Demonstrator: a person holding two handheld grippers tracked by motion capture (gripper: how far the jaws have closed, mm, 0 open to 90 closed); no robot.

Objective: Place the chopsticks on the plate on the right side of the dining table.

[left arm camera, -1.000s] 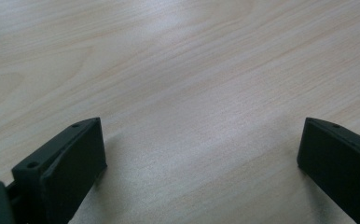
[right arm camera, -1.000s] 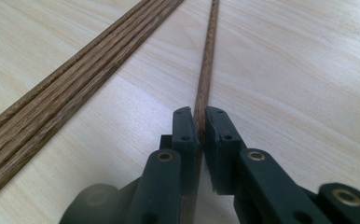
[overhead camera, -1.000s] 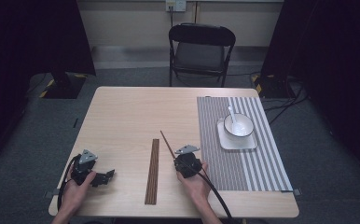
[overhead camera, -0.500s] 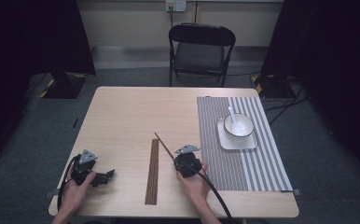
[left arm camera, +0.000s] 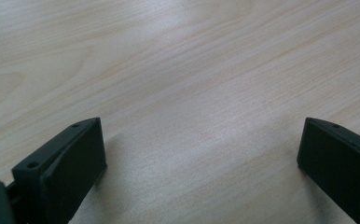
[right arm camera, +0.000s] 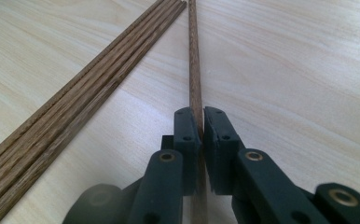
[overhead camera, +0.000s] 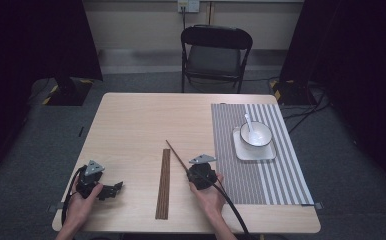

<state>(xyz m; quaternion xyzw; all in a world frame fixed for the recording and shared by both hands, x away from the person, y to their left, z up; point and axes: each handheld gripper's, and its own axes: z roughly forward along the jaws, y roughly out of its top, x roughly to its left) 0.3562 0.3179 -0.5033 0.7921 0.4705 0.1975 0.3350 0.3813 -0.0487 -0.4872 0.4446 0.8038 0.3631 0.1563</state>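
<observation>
My right gripper (overhead camera: pixel 192 171) sits near the table's front middle, shut on a single dark wooden chopstick (overhead camera: pixel 177 154). The stick slants away toward the upper left. In the right gripper view the chopstick (right arm camera: pixel 194 60) runs straight out between the closed jaws of my right gripper (right arm camera: pixel 201 122). Just to its left lies a row of several matching chopsticks (overhead camera: pixel 164 184), side by side on the wood (right arm camera: pixel 75 100). At the front left, my left gripper (overhead camera: pixel 117 188) rests on the table. Its jaws stand wide open (left arm camera: pixel 201 140) over bare wood.
A grey striped placemat (overhead camera: pixel 266 175) covers the table's right side. On it stands a white square plate (overhead camera: pixel 268 154) with a white bowl (overhead camera: pixel 255 134) and a spoon (overhead camera: pixel 249 124). A black folding chair (overhead camera: pixel 216 50) stands beyond the light wooden table (overhead camera: pixel 131 125).
The far tip of the held chopstick has swung slightly to the left. Both hands have stayed where they were.
</observation>
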